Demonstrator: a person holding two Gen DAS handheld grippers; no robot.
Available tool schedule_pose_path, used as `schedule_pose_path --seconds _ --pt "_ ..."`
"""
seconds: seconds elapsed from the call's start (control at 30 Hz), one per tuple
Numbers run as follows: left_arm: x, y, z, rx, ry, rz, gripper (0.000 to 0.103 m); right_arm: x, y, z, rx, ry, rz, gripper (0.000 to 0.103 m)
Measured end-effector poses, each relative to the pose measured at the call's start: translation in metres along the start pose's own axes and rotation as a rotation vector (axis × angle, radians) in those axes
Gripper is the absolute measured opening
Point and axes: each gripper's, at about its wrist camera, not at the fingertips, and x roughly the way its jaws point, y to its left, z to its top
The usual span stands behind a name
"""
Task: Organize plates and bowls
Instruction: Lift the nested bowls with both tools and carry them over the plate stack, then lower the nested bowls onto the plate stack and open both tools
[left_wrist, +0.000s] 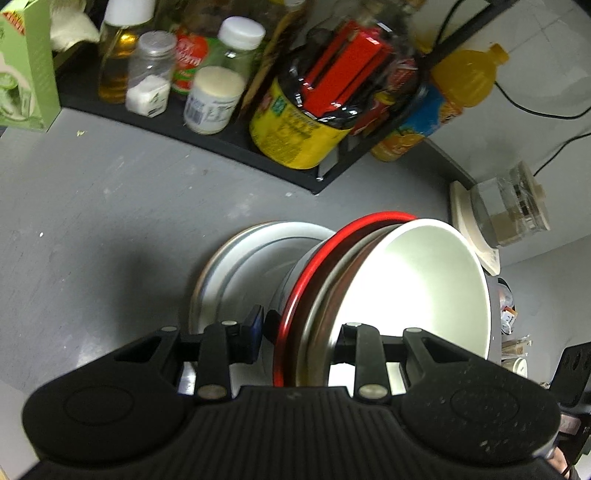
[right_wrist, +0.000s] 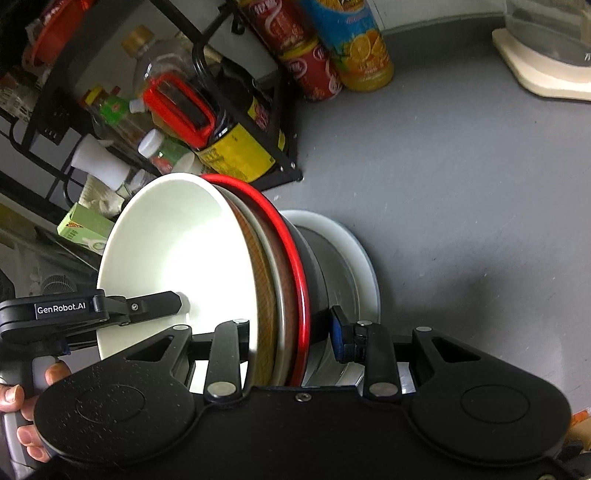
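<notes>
A nested stack of bowls, a white bowl (left_wrist: 417, 280) inside a brown-rimmed one and a red-rimmed one (left_wrist: 314, 266), is held between both grippers above a pile of white and metal plates (left_wrist: 243, 258) on the grey counter. My left gripper (left_wrist: 301, 332) is shut on the stack's rims. My right gripper (right_wrist: 291, 332) is shut on the same stack (right_wrist: 173, 258) from the opposite side. The plates (right_wrist: 354, 251) show beside the red rim (right_wrist: 291, 243). The left gripper's finger (right_wrist: 155, 301) reaches into the white bowl.
A black rack (left_wrist: 229, 144) holds jars, bottles and a yellow-labelled bottle (left_wrist: 295, 136). An orange juice bottle (left_wrist: 443, 107) stands right of it. A blender jar on a cream base (left_wrist: 506, 218) stands at the right. Grey counter (left_wrist: 92, 221) lies left of the plates.
</notes>
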Motion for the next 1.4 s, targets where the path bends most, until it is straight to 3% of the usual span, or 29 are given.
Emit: schedule_pose_path --seconds 0.53,0.8,0.93,1.07,1.13,1.4 --pt "0.026 0.016 0.01 -0.005 0.069 0.011 0.03 0.026 -0.004 -0.006 0.067 0.03 -0.041 0.03" --pt "0.03 0.017 0.014 0.01 0.083 0.007 0.03 0.029 -0.002 -0.004 0.096 0.011 -0.057 0.035" --pt "0.028 0.016 0.016 0.044 0.076 -0.001 0.031 0.018 -0.002 -0.003 0.123 -0.041 -0.048 0.038" --pt "0.015 0.008 0.025 0.097 0.044 -0.01 0.037 -0.003 -0.001 -0.003 0.109 -0.085 -0.053 0.04" --pt "0.008 0.003 0.03 0.114 0.024 -0.006 0.04 -0.013 -0.002 -0.004 0.108 -0.105 -0.066 0.045" --pt "-0.012 -0.026 0.037 0.237 -0.057 0.017 0.073 -0.059 -0.003 -0.015 0.064 -0.221 -0.13 0.069"
